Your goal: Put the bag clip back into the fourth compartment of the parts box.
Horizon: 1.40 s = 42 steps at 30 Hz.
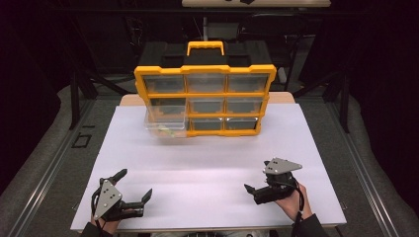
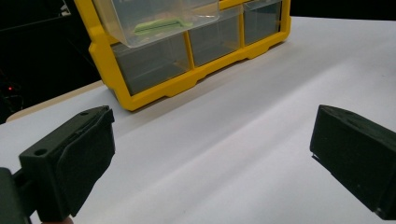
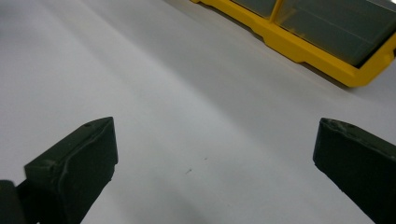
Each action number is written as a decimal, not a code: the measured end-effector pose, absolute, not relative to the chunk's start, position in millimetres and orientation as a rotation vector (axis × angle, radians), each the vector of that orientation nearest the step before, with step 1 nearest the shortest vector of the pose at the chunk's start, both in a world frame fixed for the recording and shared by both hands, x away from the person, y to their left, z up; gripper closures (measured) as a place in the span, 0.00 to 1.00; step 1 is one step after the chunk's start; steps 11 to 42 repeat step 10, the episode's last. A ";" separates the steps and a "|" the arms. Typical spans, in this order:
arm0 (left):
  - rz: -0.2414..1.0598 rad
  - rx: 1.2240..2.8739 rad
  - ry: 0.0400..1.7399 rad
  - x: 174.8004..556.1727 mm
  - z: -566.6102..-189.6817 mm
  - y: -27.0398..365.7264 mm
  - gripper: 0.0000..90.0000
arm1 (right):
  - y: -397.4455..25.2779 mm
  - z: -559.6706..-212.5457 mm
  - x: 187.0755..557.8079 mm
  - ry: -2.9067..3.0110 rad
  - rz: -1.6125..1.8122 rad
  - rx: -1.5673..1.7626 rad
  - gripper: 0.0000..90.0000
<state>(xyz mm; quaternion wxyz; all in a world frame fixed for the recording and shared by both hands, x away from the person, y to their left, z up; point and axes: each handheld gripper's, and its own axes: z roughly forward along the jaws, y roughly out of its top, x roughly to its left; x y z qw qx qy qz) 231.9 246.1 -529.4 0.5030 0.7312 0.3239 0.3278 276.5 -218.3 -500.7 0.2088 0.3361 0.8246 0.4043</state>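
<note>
One clear plastic drawer [image 1: 165, 124] juts from the yellow organiser cabinet [image 1: 204, 100], unclosed; left gripper [image 1: 135, 185] and right gripper [image 1: 253, 185] both gape, well apart from it.

white table [image 1: 207, 163] | grey floor [image 1: 49, 163] | dark room | black frame legs [image 1: 74, 98]

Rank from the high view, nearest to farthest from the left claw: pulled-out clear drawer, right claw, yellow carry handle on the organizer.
From the left claw:
1. Pulled-out clear drawer, ahead and slightly right, sticking out of the organizer's left column. The right claw, across the table's near edge, looks only a little farther; close call.
2. Yellow carry handle, atop the organizer at the far side, plainly farthest.
</note>
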 end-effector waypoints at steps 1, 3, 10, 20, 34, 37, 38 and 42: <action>0.791 1.766 0.783 232.0 -529.5 246.1 0.00 | -221.5 -502.6 273.9 2.282 1.133 0.937 0.00; 0.787 1.768 0.782 232.0 -529.5 245.4 0.00 | -226.9 -505.6 267.7 2.254 1.135 0.949 0.00; 0.788 1.772 0.782 232.9 -529.8 244.1 0.00 | -239.6 -511.6 249.8 2.194 1.164 0.984 0.00; 0.788 1.772 0.782 232.9 -529.8 244.1 0.00 | -239.6 -511.6 249.8 2.194 1.164 0.984 0.00; 0.788 1.772 0.782 232.9 -529.8 244.1 0.00 | -239.6 -511.6 249.8 2.194 1.164 0.984 0.00; 0.788 1.772 0.782 232.9 -529.8 244.1 0.00 | -239.6 -511.6 249.8 2.194 1.164 0.984 0.00; 0.788 1.772 0.782 232.9 -529.8 244.1 0.00 | -239.6 -511.6 249.8 2.194 1.164 0.984 0.00; 0.788 1.772 0.782 232.9 -529.8 244.1 0.00 | -239.6 -511.6 249.8 2.194 1.164 0.984 0.00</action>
